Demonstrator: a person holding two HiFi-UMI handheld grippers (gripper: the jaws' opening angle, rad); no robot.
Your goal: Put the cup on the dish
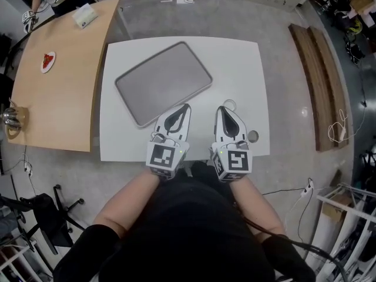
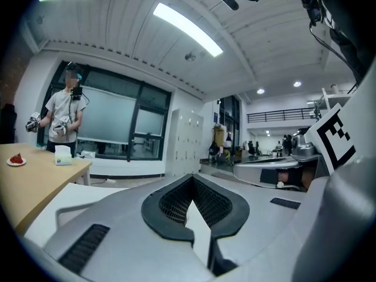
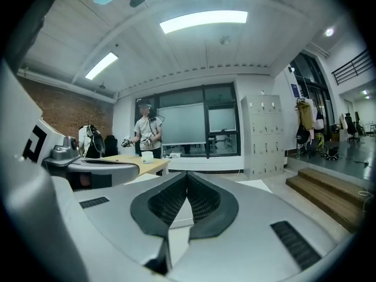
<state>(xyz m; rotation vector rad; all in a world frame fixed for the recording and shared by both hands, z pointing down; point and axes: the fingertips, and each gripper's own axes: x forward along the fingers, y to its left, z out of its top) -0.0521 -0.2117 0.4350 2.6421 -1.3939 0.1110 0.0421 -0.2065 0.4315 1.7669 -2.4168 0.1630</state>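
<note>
Left gripper (image 1: 185, 106): clenched and empty. Its own view shows the jaws met at the tips with nothing between them (image 2: 191, 178).
Right gripper (image 1: 220, 108): clenched and empty, the pads closed on each other (image 3: 187, 174).
Cup (image 1: 229, 105): a small round clear-rimmed object on the white table (image 1: 247, 57), just beside the right gripper's tip. It is small in the head view, so calling it the cup is a judgement.
Dish (image 1: 252, 136): probably the small grey disc near the table's near right edge, beside the right gripper's body and apart from the cup.
Handling: the cup looks light, stiff and thin-walled. If it is glass or clear plastic, expect a smooth, slippery surface that may crack under a hard squeeze.
Grip point: across the side wall below the rim, with the cup upright. The jaws must open first.
Placement: the dish is small, so the cup needs centring. A light dish may slide when touched.
Tray (image 1: 163, 82): grey and empty, to the left, clear of the line from cup to dish.
Obstructions: the right gripper's own body lies close to that line. The table edge is near the dish.
Surroundings: a wooden table (image 1: 53, 98) carries a small plate with red food (image 1: 48, 61) and a tissue box (image 1: 85, 15), well apart. A person (image 2: 63, 122) stands at its far end.
</note>
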